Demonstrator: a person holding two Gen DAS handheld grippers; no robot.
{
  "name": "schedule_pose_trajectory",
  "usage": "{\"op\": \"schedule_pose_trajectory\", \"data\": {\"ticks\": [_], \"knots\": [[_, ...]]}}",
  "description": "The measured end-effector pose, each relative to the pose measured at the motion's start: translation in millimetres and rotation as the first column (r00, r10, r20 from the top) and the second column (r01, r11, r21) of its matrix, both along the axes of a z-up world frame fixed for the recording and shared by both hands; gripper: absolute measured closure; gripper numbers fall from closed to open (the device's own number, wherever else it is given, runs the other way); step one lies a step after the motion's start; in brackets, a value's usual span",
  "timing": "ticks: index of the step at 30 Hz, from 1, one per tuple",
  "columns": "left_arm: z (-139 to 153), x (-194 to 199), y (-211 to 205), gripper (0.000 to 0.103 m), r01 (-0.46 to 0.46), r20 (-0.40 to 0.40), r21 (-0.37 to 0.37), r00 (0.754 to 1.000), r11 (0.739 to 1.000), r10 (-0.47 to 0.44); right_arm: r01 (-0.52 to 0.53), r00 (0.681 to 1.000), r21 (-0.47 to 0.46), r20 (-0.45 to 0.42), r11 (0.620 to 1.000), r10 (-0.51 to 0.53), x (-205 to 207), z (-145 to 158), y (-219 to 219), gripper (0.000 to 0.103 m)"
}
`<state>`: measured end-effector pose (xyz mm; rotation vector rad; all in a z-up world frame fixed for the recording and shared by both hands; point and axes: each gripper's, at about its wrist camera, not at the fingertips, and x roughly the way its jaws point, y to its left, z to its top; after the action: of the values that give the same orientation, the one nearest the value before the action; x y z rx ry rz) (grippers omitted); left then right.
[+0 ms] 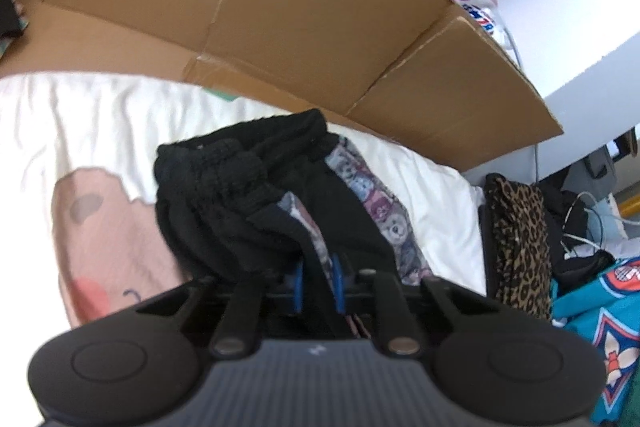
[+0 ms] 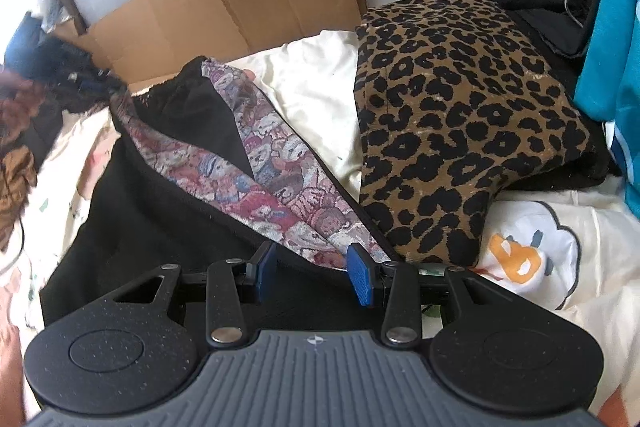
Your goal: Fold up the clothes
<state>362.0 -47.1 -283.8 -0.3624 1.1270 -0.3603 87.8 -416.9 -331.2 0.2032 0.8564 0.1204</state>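
The black garment (image 1: 256, 195) with its teddy-print lining is pinched in the left gripper (image 1: 318, 281) on the bed (image 1: 80, 115). The right gripper (image 2: 311, 267) is held spread over its hem. Room is hemmed by cardboard (image 1: 280, 7) behind and a leopard-print piece (image 2: 460, 107) alongside.

Likely a home bedroom: printed bedsheet (image 2: 532, 251), flattened cardboard box (image 1: 280, 7), leopard-print garment (image 2: 460, 115) piled nearby.

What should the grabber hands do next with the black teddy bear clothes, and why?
Probably close the right gripper on the cloth. Its blue fingers stand apart with the teddy-print edge of the black garment lying between them, not pinched. The left gripper is already shut on the garment's other end, so gripping both ends would likely let it be lifted and folded.
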Motion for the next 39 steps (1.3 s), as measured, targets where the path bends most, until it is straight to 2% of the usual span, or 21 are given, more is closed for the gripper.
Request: {"op": "schedule_pose_trajectory", "data": {"ticks": [2, 5, 13, 15, 19, 20, 23, 39], "knots": [[0, 6, -7, 0.094, 0.009, 0.001, 0.008, 1.0, 1.0, -0.009, 0.004, 1.0, -0.019, -0.007, 1.0, -0.004, -2, -1, -2, 0.052], [-1, 16, -15, 0.098, 0.01, 0.001, 0.015, 1.0, 1.0, -0.01, 0.014, 1.0, -0.033, -0.019, 0.999, -0.015, -4, -4, -7, 0.052], [-4, 43, -34, 0.099, -0.005, 0.002, 0.038, 1.0, 0.999, 0.005, 0.016, 1.0, -0.074, -0.02, 0.997, -0.017, -10, -9, -14, 0.053], [-5, 50, -38, 0.1, -0.013, -0.001, 0.04, 1.0, 0.999, 0.013, 0.031, 0.999, -0.075, -0.028, 0.997, -0.034, -10, -11, -18, 0.061], [-9, 61, -45, 0.1, -0.045, 0.004, 0.038, 0.999, 0.998, 0.045, 0.069, 0.997, -0.051, -0.043, 0.996, -0.071, -8, -16, -29, 0.094], [-10, 64, -46, 0.1, -0.055, 0.005, 0.037, 0.998, 0.998, 0.055, 0.079, 0.996, -0.041, -0.047, 0.996, -0.081, -8, -17, -32, 0.096], [-16, 73, -54, 0.1, -0.075, 0.005, 0.034, 0.997, 0.997, 0.075, 0.099, 0.993, -0.014, -0.069, 0.995, -0.1, -5, -24, -38, 0.098], [-27, 105, -99, 0.101, -0.046, 0.049, 0.063, 0.998, 0.997, 0.043, 0.089, 0.989, -0.015, -0.12, 0.996, -0.09, 6, -38, -42, 0.099]]}}
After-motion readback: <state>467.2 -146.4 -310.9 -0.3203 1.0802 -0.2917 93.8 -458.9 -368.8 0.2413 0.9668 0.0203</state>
